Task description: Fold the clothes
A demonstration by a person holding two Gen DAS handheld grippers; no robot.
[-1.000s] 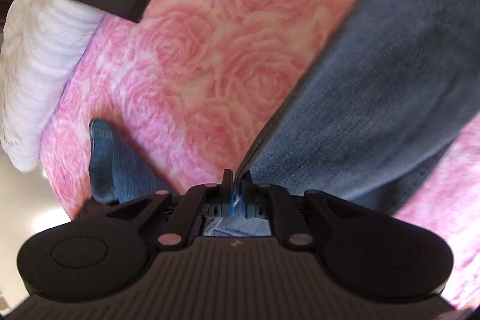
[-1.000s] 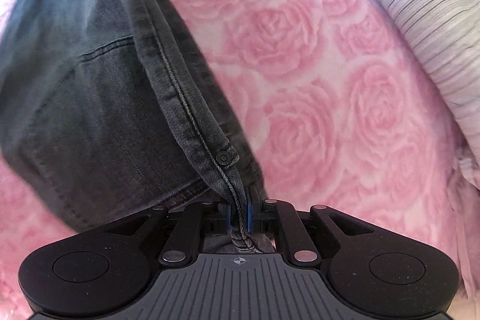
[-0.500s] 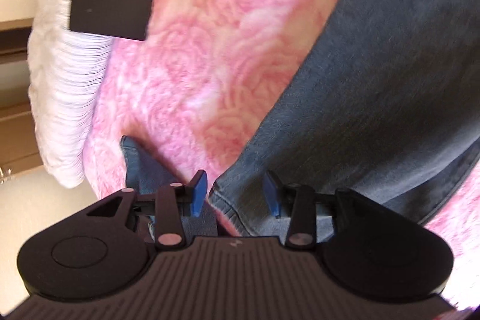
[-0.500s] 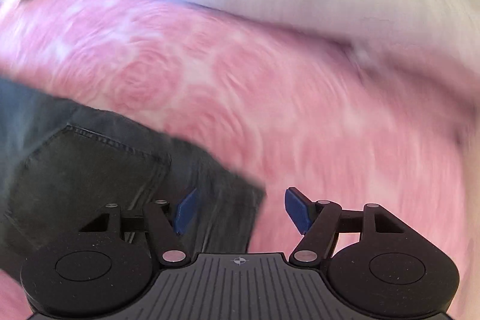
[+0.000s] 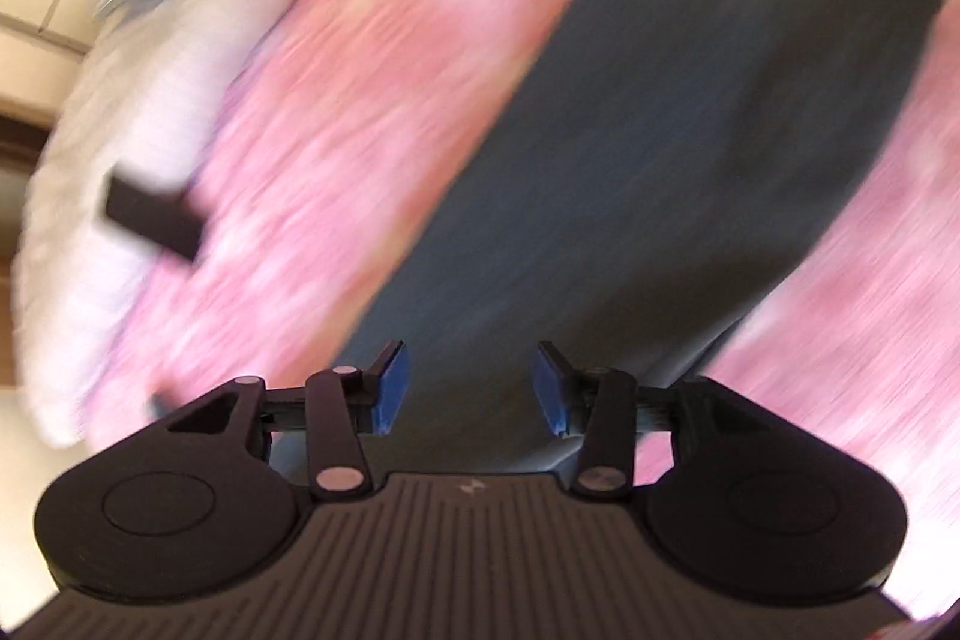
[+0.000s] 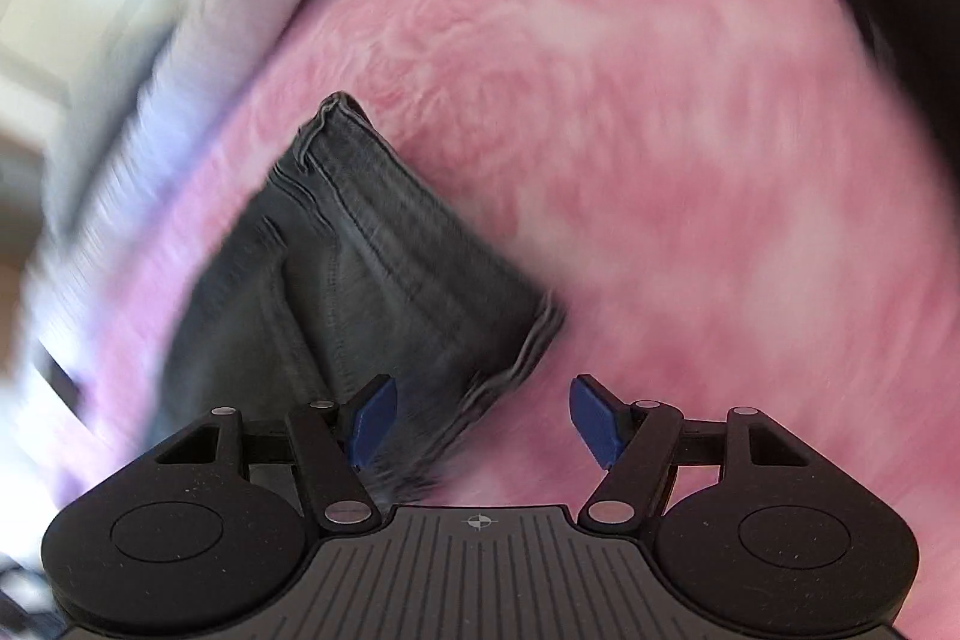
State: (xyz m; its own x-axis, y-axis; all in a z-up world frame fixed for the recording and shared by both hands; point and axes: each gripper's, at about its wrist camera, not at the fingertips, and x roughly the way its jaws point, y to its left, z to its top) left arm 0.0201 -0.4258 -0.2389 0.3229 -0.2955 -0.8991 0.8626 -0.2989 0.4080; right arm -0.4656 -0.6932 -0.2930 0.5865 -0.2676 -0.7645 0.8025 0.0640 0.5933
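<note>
**Both hand-held grippers off the jeans, swinging back over the bed**

I am looking through the left wrist camera first, and the picture is smearing badly. My left hand-held gripper [image 5: 467, 379] is standing with its blue pads [image 5: 389, 388] apart; its jaws have just been opening, and nothing is pinched between them. Beneath them the dark jeans [image 5: 660, 148] are lying flat as a broad band across the pink rose bedspread [image 5: 360, 100]. Off to the left a pale striped quilt [image 5: 108, 100] is bunching along the bed edge, with a small black rectangular thing [image 5: 153, 214] resting on it; I cannot tell what it is.

Moving to the right wrist camera, my right hand-held gripper [image 6: 483, 421] is spread wide as well, having just been opening, and it is gripping nothing. A folded end of the jeans [image 6: 372, 268], seams and hem showing, is lying on the bedspread [image 6: 690, 160] just ahead of the left pad [image 6: 373, 421] and partly under it.

I am judging one fold as laid down and another as still needed. The risks I am watching:

- With the views this blurred, I could close on the bedspread along with the denim, and drag the cover.
- Picking up only the top layer at the hem would pull the fold open.
- Uneven grips between the two sides would skew the next fold.
- A low pass could nudge the laid edge out of line.
</note>
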